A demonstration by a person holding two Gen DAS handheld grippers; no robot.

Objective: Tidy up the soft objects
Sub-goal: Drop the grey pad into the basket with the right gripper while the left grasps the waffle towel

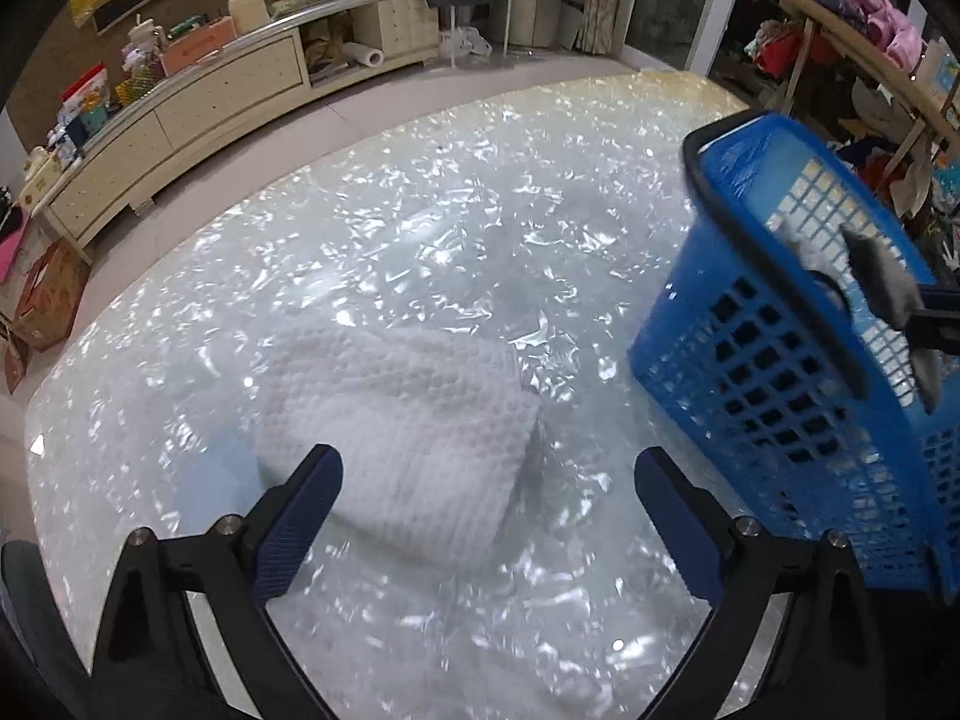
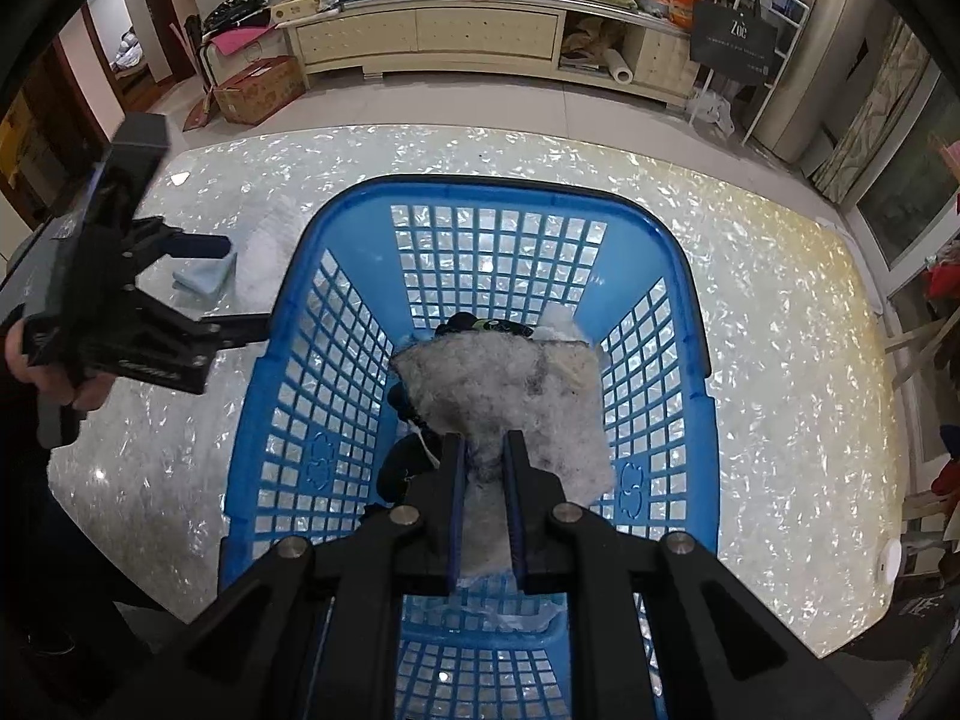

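Observation:
A folded white waffle-weave towel (image 1: pixel 408 432) lies on the shiny white table. My left gripper (image 1: pixel 486 516) is open just above its near edge, one finger over the towel. A blue plastic basket (image 1: pixel 798 324) stands to the right of the towel. My right gripper (image 2: pixel 485 456) is shut on a fluffy grey cloth (image 2: pixel 510 384) and holds it inside the basket (image 2: pixel 336 228), above dark items (image 2: pixel 480 324) on its bottom. The left gripper (image 2: pixel 240 288) shows open in the right wrist view, over the white towel (image 2: pixel 264 264) and a light blue cloth (image 2: pixel 204 279).
The table (image 1: pixel 420 228) has a glossy pearly top with edges at left and far side. A long cream cabinet (image 2: pixel 432 36) loaded with clutter stands beyond it. A cardboard box (image 2: pixel 258 90) sits on the floor. A rack with clothes (image 1: pixel 840 6) is at the right.

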